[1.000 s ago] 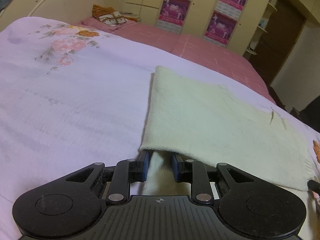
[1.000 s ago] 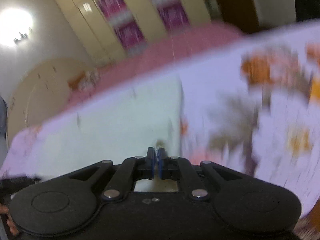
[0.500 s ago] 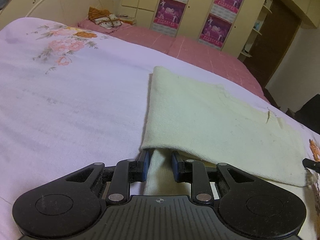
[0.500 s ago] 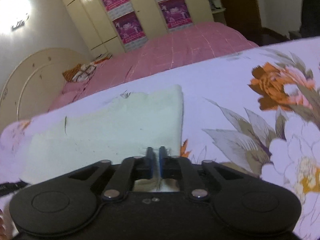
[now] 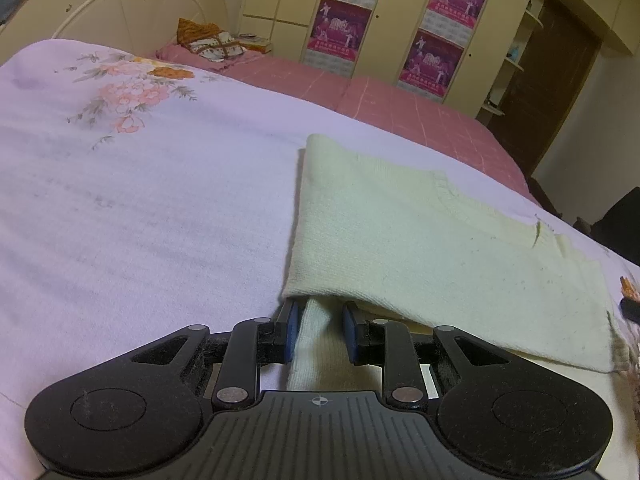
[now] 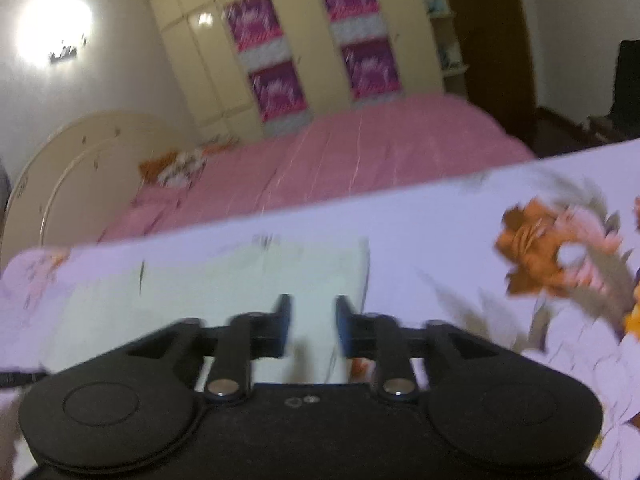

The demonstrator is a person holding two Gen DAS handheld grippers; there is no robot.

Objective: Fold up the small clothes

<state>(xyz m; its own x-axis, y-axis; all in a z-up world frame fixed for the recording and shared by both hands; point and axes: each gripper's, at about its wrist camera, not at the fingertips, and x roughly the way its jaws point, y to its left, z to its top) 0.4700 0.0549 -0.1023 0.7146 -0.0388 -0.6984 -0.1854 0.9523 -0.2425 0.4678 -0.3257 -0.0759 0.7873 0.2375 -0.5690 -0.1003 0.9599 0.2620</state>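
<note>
A cream knitted garment point(image 5: 432, 240) lies folded on the lilac floral bedspread point(image 5: 140, 200). My left gripper point(image 5: 319, 320) is open at the garment's near left corner, its fingertips tucked under the folded top layer, with a strip of the lower layer between the jaws. In the blurred right wrist view the same garment point(image 6: 208, 280) lies ahead and to the left. My right gripper point(image 6: 311, 312) is open and empty over the garment's near right corner.
A pink bed point(image 5: 400, 108) with a small pile of cloth point(image 5: 212, 42) and a cream headboard point(image 5: 120, 12) lies beyond. Cream wardrobes with purple posters point(image 5: 340, 28) line the far wall. A dark door point(image 5: 552, 76) is at right.
My right gripper was shut on the garment's right corner and has opened, letting it go, and the view has lifted. My left gripper has stayed open at the left corner.
</note>
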